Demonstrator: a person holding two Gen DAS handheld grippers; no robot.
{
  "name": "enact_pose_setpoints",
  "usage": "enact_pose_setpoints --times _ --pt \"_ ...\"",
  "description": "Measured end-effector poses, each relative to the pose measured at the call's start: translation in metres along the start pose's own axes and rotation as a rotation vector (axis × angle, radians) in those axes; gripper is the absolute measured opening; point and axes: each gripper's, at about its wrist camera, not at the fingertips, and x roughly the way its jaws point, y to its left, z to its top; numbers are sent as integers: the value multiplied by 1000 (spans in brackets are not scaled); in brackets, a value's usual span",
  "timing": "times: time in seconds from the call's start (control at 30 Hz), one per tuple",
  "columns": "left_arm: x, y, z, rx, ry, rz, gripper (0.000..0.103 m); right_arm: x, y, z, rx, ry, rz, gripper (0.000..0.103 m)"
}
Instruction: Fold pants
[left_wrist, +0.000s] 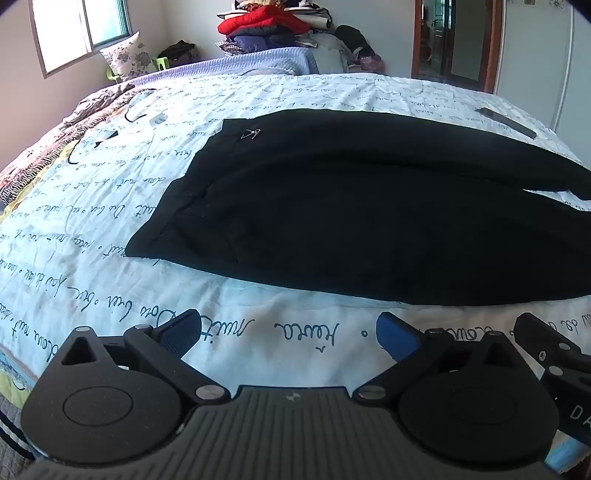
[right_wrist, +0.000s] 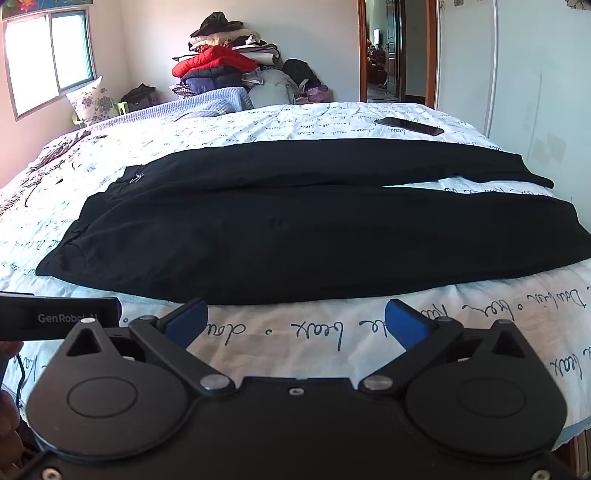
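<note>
Black fabric pants (right_wrist: 295, 229) lie flat across the white script-printed bedsheet (right_wrist: 295, 332), legs pointing right. Just short of their near edge, the left gripper (left_wrist: 290, 334) and right gripper (right_wrist: 295, 321) hover wide open, empty.

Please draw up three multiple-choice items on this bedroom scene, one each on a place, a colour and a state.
1. Where does the phone lie?
A. on the bed beyond the pants
B. on top of the pants
C. on the floor

2. What colour are the pants?
A. red
B. black
C. blue

3. How do the left claw and right claw stand?
A. both open, holding nothing
B. both shut on the pants
C. left open, right shut on the phone

Answers:
1 A: the phone rests on the bed past the far leg.
2 B: the whole garment is black.
3 A: each pair of blue pads stands wide apart over bare sheet, short of the pants.
</note>
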Motion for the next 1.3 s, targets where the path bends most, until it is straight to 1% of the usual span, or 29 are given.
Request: enact_pose_setpoints --times 0.13,0.2,0.33,0.43,1.3 --pt "0 -1 -1 5 2 -1 102 5 -7 2 4 6 1 103" --pt "0 -1 -1 8 1 1 102 1 -1 -3 4 3 1 103" --pt "-1 -1 -2 9 -1 4 102 3 3 -1 6 12 0 103" --pt "0 0 -2 8 -3 7 102 2 -2 -2 4 5 6 103" --pt "5 0 -4 16 17 16 102 2 -2 -1 15 -2 19 103"
